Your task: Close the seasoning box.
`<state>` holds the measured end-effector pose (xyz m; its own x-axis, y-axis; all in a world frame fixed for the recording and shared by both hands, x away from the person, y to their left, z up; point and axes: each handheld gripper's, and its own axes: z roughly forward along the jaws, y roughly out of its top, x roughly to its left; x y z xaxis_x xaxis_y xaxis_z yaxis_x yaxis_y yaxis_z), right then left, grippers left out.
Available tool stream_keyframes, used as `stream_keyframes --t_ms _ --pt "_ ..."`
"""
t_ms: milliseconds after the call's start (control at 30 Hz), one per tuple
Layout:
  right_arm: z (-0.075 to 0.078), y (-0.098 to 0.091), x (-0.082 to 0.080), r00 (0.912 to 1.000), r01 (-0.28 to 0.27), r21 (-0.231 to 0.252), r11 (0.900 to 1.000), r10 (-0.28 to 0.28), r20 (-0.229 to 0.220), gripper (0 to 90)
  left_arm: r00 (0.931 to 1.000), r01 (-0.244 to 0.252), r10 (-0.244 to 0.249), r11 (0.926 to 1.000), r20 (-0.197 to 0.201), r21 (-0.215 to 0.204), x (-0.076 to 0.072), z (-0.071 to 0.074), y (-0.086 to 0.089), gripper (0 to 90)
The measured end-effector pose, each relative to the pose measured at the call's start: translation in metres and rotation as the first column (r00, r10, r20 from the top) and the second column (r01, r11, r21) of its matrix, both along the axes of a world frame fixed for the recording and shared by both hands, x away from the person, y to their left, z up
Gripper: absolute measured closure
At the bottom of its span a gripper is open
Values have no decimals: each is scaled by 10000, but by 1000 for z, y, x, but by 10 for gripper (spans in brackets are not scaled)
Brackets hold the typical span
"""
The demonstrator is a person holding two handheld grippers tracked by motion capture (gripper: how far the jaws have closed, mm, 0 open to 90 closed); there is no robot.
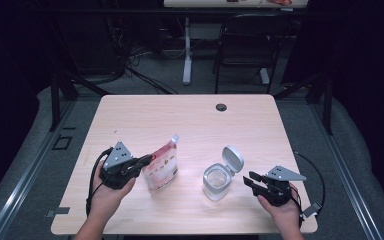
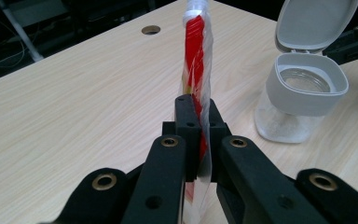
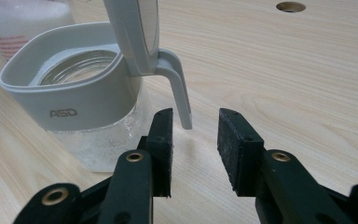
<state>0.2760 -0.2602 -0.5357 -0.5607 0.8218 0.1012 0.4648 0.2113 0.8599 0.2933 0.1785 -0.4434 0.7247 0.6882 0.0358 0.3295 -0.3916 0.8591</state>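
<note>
Left tongs (image 2: 199, 135) clenched on pouch (image 1: 163, 162); right tongs (image 3: 195, 140) released; wooden table (image 1: 145, 115), dark room.

A pale wooden table (image 1: 180, 115) lies under the left tongs (image 1: 147, 161) and the right tongs (image 1: 247, 177). A dark round hole (image 1: 221, 107) sits in its top, well beyond both, nearer the right tongs' side. Past the table's far edge, ahead of the right tongs, stands a black chair (image 1: 247, 45). A white desk leg (image 1: 187, 50) rises between the two lines of reach, with loose cables (image 1: 145, 75) on the grey floor (image 1: 340, 150) ahead of the left tongs
</note>
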Motion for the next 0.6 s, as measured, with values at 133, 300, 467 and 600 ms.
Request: stream_keyframes --t_ms 133,300,467,600 --pt "0 -1 0 10000 21 10 10000 -21 -11 665 9998 195 -195 9998 -7 -14 0 2 -3 900" --pt "0 -1 0 10000 95 18 10000 -95 1 665 9989 472 -472 9989 81 69 -2 4 -8 900" --pt "1 -2 0 9999 101 -6 9999 -101 22 665 9964 848 -848 9964 84 11 -5 4 -15 900" --pt "1 -2 0 9999 101 16 9999 -101 28 665 9933 1154 -1153 9933 70 -36 -7 4 -20 900"
